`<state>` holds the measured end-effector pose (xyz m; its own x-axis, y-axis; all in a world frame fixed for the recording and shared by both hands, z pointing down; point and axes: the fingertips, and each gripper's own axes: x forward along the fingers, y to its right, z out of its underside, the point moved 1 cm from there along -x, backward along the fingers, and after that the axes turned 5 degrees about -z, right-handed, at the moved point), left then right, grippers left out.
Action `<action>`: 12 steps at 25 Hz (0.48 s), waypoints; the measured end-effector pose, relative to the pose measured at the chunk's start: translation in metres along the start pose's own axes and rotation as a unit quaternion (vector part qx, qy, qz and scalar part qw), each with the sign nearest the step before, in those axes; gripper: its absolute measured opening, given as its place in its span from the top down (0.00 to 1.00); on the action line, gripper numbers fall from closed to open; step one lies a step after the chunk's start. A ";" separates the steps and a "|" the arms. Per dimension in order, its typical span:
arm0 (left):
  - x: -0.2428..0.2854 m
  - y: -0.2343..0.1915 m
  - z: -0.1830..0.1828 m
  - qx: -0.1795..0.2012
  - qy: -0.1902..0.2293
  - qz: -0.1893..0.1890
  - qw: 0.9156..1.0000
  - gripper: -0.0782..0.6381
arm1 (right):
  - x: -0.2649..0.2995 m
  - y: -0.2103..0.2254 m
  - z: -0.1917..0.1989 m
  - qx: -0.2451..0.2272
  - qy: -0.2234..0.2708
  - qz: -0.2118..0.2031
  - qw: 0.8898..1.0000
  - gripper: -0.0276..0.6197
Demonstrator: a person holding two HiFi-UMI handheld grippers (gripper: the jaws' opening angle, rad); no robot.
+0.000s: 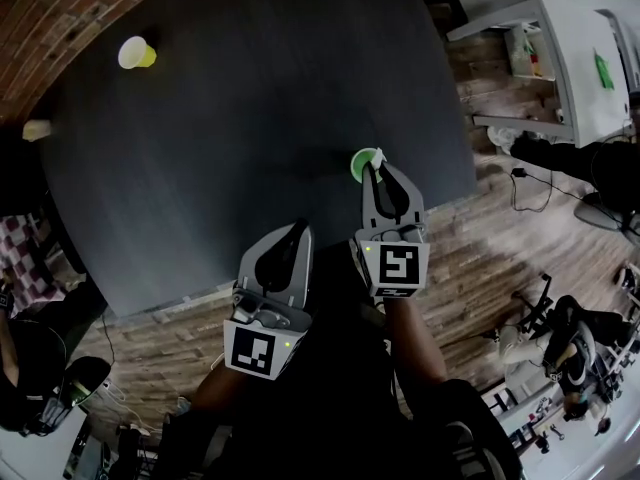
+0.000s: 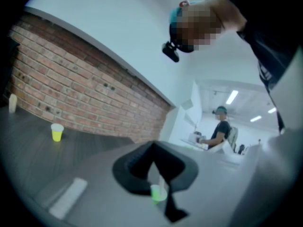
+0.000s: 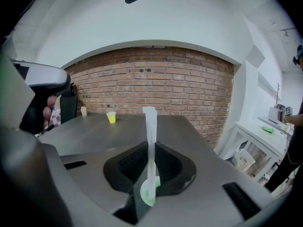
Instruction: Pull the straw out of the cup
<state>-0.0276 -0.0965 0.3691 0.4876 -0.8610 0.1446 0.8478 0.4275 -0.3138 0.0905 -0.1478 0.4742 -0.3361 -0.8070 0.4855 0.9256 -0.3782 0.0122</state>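
Dark grey worktop (image 1: 250,88) fills most of the head view, with a brick wall (image 3: 156,84) along its far side and wooden floor (image 1: 500,258) past its near and right edges. A white shelf unit (image 1: 575,58) stands on the floor to the far right.

A green cup (image 1: 362,161) sits upright on the worktop, close to the right edge and towards the near side. A white straw (image 3: 150,141) stands in it, nearly upright, and its top rises well above the rim.

The right gripper (image 1: 376,171) reaches over the near edge, with its tips right at the cup. In the right gripper view its two jaws press against the straw from either side, just above the cup's mouth. They are clamped on the straw, whose lower end is still inside the cup.

The left gripper (image 1: 300,230) hovers to the left of the right one and nearer the person, above the near edge of the worktop and apart from the cup. In the left gripper view its jaws meet at the tips with nothing held between them. The green cup and straw show beyond them, blurred.

A yellow cup (image 1: 135,53) stands at the far left of the worktop, well apart from the green one. A pale cup (image 1: 38,128) sits at the left edge.
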 end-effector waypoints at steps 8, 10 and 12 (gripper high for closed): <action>-0.021 0.007 -0.020 0.006 0.022 0.011 1.000 0.89 | -0.026 -0.005 -0.030 0.006 0.039 0.017 0.999 0.90; -0.028 0.011 -0.025 0.012 0.027 0.019 0.999 0.89 | -0.035 -0.007 -0.037 0.005 0.048 0.023 0.999 0.90; -0.037 0.016 -0.030 0.016 0.031 0.028 0.999 0.89 | -0.044 -0.011 -0.043 0.009 0.053 0.027 0.998 0.90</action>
<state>-0.0384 -0.0665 0.3306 0.5213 -0.8506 0.0686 0.8264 0.4831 -0.2895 0.0882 -0.1272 0.4153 -0.3013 -0.8700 0.3903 0.9456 -0.3252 0.0050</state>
